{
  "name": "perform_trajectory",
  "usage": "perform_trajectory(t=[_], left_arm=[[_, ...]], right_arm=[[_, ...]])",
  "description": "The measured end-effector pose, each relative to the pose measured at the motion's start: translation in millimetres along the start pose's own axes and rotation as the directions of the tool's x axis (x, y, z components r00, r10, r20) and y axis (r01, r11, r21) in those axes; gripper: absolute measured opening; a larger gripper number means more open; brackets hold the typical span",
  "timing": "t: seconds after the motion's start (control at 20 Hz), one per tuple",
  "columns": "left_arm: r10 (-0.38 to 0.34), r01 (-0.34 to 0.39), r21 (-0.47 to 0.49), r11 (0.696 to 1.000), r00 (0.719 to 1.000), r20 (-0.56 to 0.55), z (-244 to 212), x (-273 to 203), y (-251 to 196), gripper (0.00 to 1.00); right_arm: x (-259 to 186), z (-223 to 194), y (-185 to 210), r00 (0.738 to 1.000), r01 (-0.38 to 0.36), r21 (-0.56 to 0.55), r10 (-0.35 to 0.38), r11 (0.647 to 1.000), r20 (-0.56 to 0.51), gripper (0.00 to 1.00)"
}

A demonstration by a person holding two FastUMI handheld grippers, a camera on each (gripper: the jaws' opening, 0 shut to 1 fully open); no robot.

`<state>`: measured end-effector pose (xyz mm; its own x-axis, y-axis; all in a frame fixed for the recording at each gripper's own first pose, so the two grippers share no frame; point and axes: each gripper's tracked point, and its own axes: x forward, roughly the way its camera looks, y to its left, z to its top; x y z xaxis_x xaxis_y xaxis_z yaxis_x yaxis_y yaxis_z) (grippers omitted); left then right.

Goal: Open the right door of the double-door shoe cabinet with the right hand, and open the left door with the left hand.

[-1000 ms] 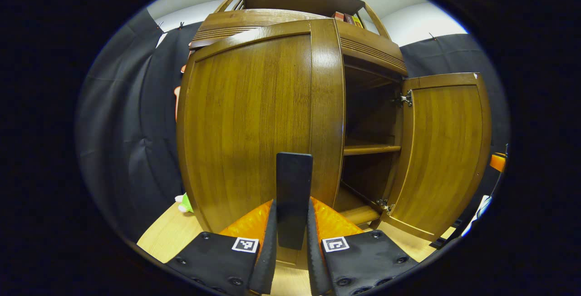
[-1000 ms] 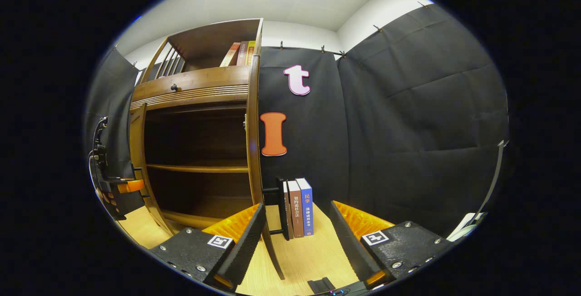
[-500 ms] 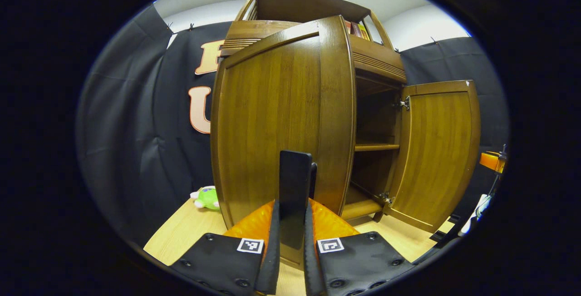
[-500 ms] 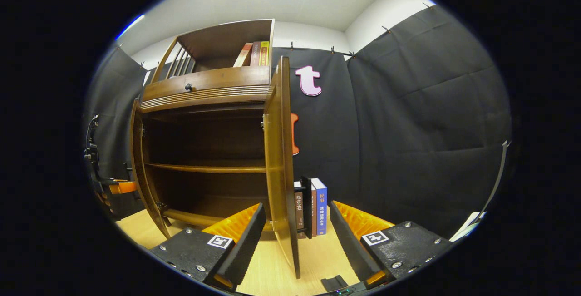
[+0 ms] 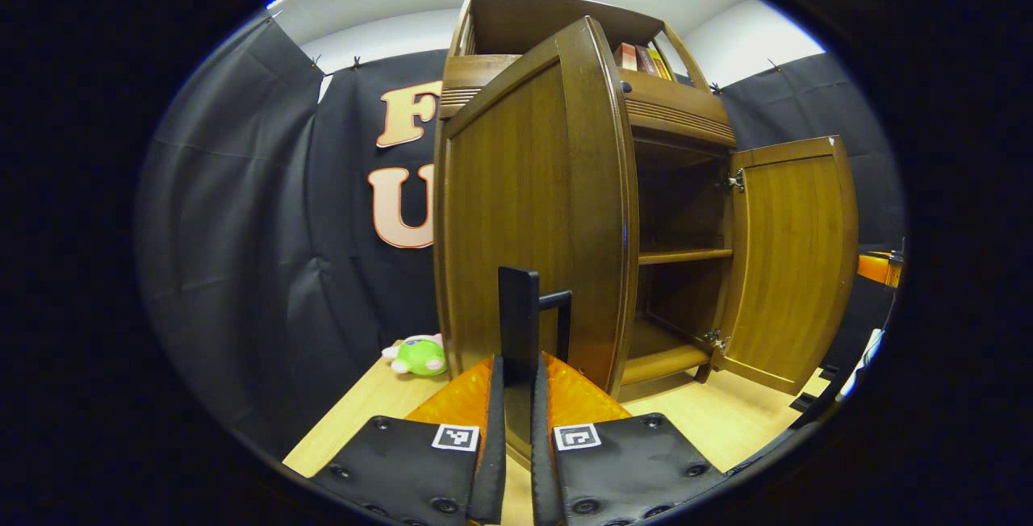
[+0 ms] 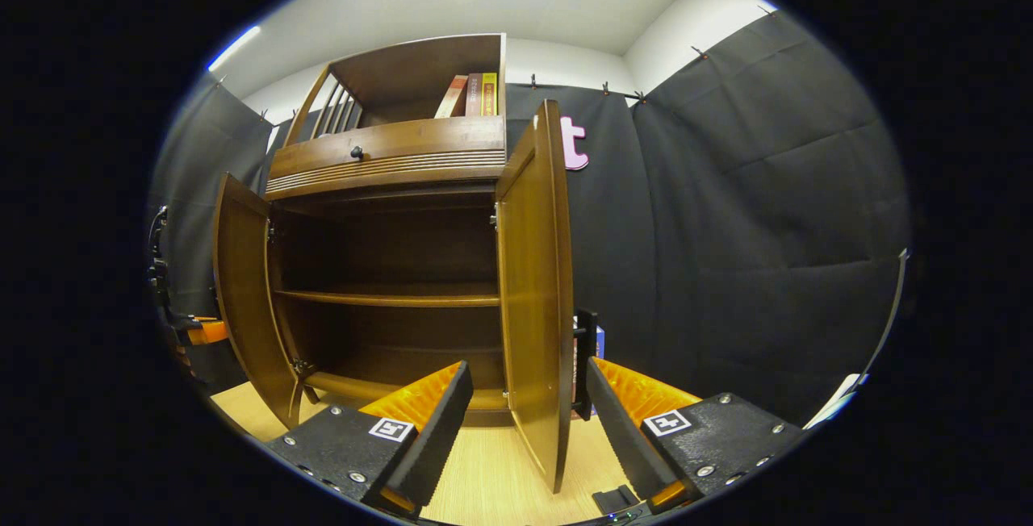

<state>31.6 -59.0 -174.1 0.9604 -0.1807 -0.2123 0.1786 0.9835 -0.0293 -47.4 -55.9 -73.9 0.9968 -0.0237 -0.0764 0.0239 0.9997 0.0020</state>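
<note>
While left claw (image 5: 517,461) grips the handle (image 5: 520,348), right claw (image 6: 524,429) gapes above seemingly wooden floor (image 6: 484,486).

In the left gripper view the shoe cabinet (image 5: 670,118) stands at the frame centre on the table (image 5: 726,421). Its left door (image 5: 524,211) is in front, the right door (image 5: 795,260) at the right side. A plush toy (image 5: 418,355) lies at lower left beside the cabinet. In the right gripper view books (image 6: 472,95) stand on the cabinet top, upper centre.
</note>
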Motion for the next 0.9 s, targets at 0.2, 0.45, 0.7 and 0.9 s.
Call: perform_trajectory(t=[0.2, 0.45, 0.7, 0.9], left_arm=[[0.036, -0.036, -0.003, 0.999, 0.999, 0.003, -0.5, -15.0, 30.5, 0.19], [0.057, -0.057, -0.011, 0.998, 0.998, 0.001, -0.3, -22.6, 62.3, 0.19], [0.078, -0.078, -0.03, 0.996, 0.997, -0.001, -3.5, -26.2, 90.8, 0.16], [0.121, -0.121, -0.027, 0.992, 0.993, 0.002, -5.5, -32.6, 112.1, 0.16]], right_arm=[[0.5, 0.6, 18.7, 1.0, -0.03, 0.0, 0.03, 1.0, -0.001, 0.99], [4.7, -2.8, 44.1, 0.997, -0.075, -0.013, 0.075, 0.997, 0.002, 0.99], [12.2, -6.6, 61.3, 0.994, -0.108, -0.009, 0.108, 0.994, -0.007, 0.99], [16.1, -9.5, 70.2, 0.992, -0.125, -0.008, 0.125, 0.992, -0.015, 0.99]])
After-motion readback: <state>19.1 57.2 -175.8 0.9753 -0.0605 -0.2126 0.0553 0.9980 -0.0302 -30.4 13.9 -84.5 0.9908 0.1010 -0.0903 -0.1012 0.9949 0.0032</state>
